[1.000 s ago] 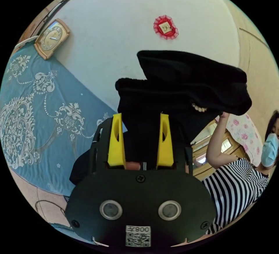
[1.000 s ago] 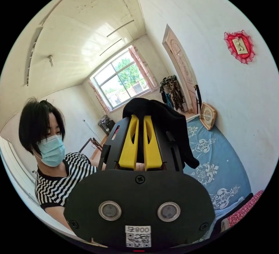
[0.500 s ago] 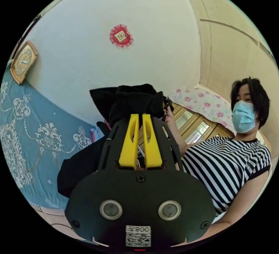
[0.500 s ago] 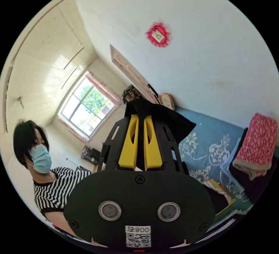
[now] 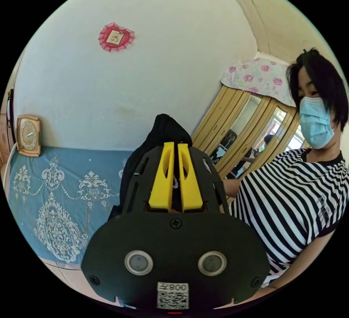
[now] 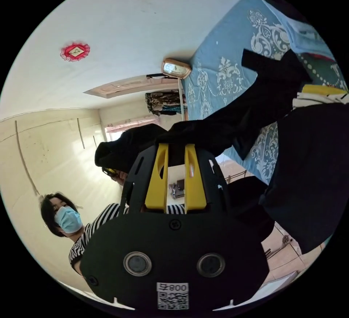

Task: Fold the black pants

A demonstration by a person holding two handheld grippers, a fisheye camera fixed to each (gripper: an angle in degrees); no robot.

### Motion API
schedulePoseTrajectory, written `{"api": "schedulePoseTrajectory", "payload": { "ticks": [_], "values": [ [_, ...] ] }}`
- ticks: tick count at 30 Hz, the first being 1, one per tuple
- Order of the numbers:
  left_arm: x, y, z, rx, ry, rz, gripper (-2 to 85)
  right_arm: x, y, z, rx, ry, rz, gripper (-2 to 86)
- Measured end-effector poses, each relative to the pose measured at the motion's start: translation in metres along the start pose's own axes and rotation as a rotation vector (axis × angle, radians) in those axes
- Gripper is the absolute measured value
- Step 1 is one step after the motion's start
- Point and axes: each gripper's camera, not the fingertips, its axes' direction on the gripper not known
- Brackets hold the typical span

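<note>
left gripper (image 5: 173, 146): yellow jaws pressing together, pinching black pants (image 5: 163, 132), which are bunching above the tips. right gripper (image 6: 176, 147): jaws parted with a gap showing; pants (image 6: 254, 107) are draping across the tips, grip uncertain, cloth hanging over the blue patterned bed (image 6: 221, 74). person in striped shirt (image 5: 291, 194) standing beside. clock (image 5: 27, 135) leaning against the wall.

Bright daylight, sharp focus, strong fisheye edge distortion.
</note>
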Motion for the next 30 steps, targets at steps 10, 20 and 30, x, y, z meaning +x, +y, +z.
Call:
{"api": "schedulePoseTrajectory", "payload": {
  "ticks": [10,20,30],
  "values": [
    [0.072,-0.028,0.042,0.035,-0.018,0.079,1.7,0.021,0.061,-0.081,0.014,-0.349,0.029,13.4],
    [0.13,-0.05,0.08,0.013,0.014,0.111,1.6,0.012,0.04,-0.104,0.019,-0.443,-0.025,13.8],
    [0.179,-0.071,0.073,0.011,0.006,0.103,1.5,0.027,0.021,-0.134,0.065,-0.518,-0.032,5.8]
  ]
}}
